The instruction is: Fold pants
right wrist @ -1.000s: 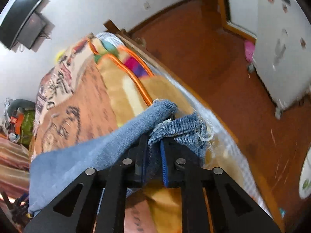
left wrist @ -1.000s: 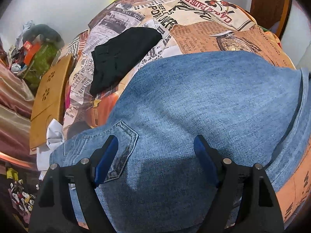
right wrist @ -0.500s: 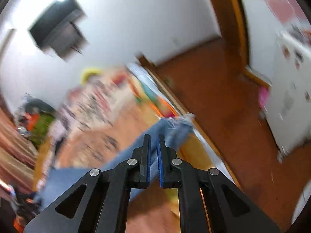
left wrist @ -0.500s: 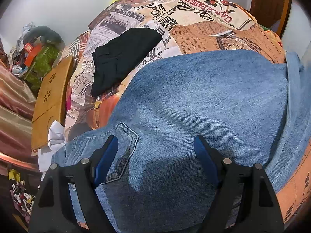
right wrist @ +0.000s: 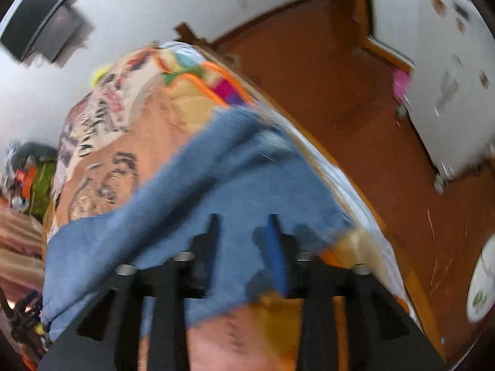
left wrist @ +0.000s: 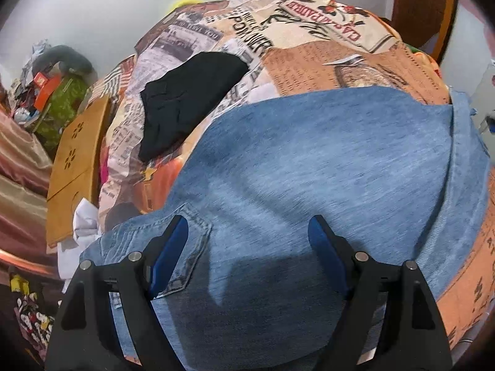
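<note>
Blue jeans (left wrist: 309,170) lie spread on a bed with a newspaper-print cover (left wrist: 324,58). My left gripper (left wrist: 247,221) hovers open just above the seat of the jeans, its left finger over the back pocket (left wrist: 191,247). In the blurred right wrist view, the jeans leg (right wrist: 216,179) lies across the bed with its frayed hem (right wrist: 324,216) near the bed's right edge. My right gripper (right wrist: 243,218) is over that leg end with its jaws opening. The denim lies beneath them and neither pad presses on it.
A black garment (left wrist: 188,99) lies on the bed beyond the jeans. A wooden board (left wrist: 74,167) and clutter (left wrist: 52,92) stand at the bed's left. To the right of the bed are a red-brown floor (right wrist: 340,92) and a white cabinet (right wrist: 448,77). A dark screen (right wrist: 40,21) hangs on the wall.
The right gripper, shut on the frayed hem a second ago, has let it go; its jaws now stand apart over the laid-down leg. The left gripper has stayed put.
</note>
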The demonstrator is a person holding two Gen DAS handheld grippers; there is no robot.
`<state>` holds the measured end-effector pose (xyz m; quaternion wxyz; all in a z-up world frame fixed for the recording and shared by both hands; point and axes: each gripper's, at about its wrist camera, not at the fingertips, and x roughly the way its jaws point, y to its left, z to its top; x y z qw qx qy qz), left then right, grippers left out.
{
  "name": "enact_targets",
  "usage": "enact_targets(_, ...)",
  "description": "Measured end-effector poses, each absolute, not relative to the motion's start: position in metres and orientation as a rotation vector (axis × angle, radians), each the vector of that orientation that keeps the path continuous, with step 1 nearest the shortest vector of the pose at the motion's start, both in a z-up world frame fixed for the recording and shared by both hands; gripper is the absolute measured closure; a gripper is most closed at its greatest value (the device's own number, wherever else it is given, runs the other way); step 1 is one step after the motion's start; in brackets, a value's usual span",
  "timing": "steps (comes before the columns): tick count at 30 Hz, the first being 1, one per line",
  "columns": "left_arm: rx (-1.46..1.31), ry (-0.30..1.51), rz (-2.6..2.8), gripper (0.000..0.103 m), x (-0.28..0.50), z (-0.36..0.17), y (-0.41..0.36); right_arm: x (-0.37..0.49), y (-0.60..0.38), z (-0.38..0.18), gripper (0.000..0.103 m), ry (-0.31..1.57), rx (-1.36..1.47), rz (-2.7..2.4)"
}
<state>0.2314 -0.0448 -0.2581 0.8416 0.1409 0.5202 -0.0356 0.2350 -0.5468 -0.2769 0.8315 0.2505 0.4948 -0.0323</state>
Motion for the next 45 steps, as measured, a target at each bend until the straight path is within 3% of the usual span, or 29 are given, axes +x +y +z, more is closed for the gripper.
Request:
enact_targets(4,0.332,1.084,-0.088,0.023,0.235,-0.260,-0.058,0.272,-0.495,-0.256,0.059,1.032,0.401,0.043)
enact_targets(6,0.322,1.087,-0.093,0.023,0.238,-0.262,-0.059,0.295,-0.459,-0.252,0.053,1.054,0.341,0.143)
enact_targets(12,0.272,1.101,-0.112,0.023,0.242,-0.264,-0.055,0.331,-0.379,-0.283,0.050,1.206,0.141,0.322)
enact_targets(16,0.266,1.100,-0.141,0.023,0.236,-0.263,-0.055,0.319,-0.372,-0.307,0.050,1.283,0.048,0.313)
enact_targets(31,0.273,1.061,-0.227,0.023,0.199,-0.258,-0.083,0.221,-0.438,-0.300,0.050,1.326,0.048,0.222)
enact_targets(39,0.191,1.013,-0.247,0.023,0.182,-0.234,-0.057,0.211,-0.424,-0.243,0.049,1.242,0.027,0.198)
enact_targets(45,0.096,0.945,-0.120,0.020,0.181,-0.203,0.006,0.228,-0.349,-0.190,0.048,1.096,0.000,0.328)
